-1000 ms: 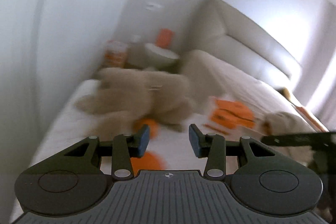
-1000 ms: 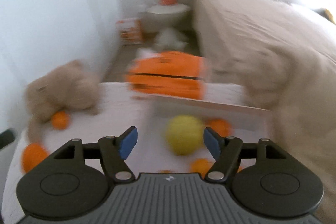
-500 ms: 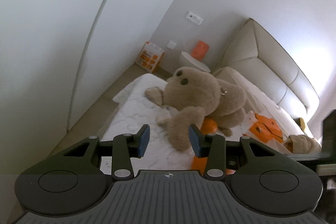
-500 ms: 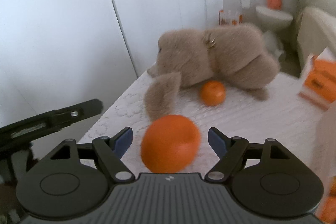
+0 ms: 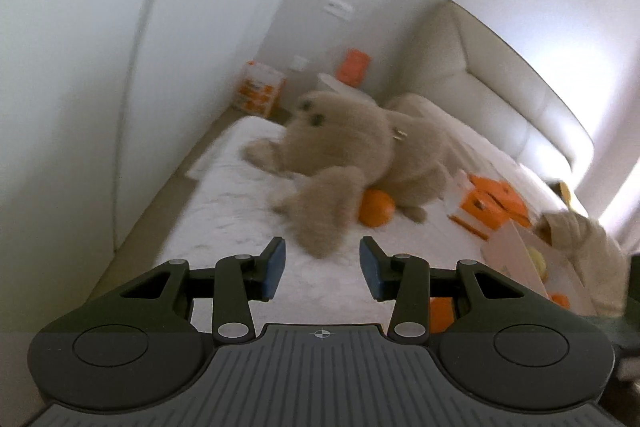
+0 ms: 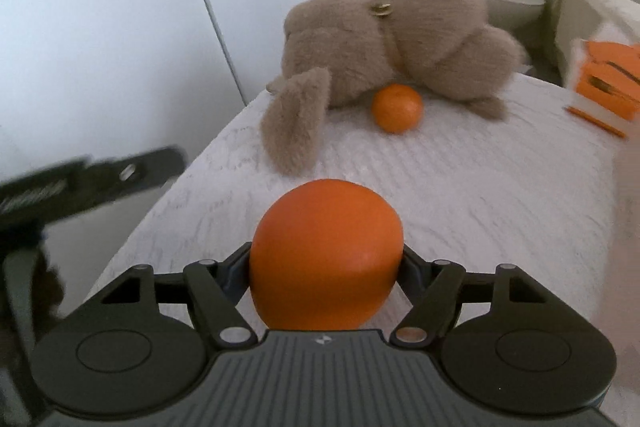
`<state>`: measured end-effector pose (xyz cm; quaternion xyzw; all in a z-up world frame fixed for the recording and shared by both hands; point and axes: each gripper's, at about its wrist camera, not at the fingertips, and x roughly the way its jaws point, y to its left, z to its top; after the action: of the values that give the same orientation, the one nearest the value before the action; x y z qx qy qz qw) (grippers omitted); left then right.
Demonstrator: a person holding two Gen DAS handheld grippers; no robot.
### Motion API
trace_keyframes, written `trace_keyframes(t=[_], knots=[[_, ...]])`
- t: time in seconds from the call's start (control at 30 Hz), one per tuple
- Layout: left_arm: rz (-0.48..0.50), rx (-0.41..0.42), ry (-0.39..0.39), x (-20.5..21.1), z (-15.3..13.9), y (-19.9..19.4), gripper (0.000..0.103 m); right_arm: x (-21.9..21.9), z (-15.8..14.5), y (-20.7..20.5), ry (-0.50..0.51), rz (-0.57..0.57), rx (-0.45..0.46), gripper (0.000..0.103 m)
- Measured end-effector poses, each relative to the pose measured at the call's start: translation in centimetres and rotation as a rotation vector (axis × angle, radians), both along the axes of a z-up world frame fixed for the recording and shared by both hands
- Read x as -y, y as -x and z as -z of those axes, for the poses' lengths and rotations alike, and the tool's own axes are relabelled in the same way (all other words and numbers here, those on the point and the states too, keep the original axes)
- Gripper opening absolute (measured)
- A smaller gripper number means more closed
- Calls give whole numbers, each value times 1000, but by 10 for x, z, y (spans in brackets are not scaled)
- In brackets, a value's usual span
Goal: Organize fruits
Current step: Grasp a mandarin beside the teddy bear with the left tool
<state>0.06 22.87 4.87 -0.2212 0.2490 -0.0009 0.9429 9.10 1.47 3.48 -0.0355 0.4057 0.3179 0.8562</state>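
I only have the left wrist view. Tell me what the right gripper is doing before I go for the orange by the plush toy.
Observer: The right gripper is closing its jaws, with a big orange between them and the pads on its sides.
Operator: Now describe the small orange as seen from that side.
Observer: In the right wrist view the small orange shows whole. It sits tucked against the body of the plush toy, and the toy's floppy ear lies apart from it on its left, with bare bed cover between them.
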Motion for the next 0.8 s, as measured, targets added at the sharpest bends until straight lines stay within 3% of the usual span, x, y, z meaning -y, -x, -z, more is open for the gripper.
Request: trace_keyframes(t=[0.1,0.27,0.4,0.47,0.7,0.8], knots=[[61,7,-55,25,-9,-22,45,32,-5,24,17,58,51,73],[127,-36,-221,74,-18,-83,45,82,4,45,15,181,69,73],[91,-118,-337,99,-8,-130,45,114,17,48,-112,214,48,78],[65,-153,-368,106,0,-148,45,121,23,49,-126,218,66,86],[-5,-217,-441,117,17,-172,46,126,29,46,-179,195,66,91],[-10,-227,-431,115,21,-178,49,126,29,48,-178,190,68,91]])
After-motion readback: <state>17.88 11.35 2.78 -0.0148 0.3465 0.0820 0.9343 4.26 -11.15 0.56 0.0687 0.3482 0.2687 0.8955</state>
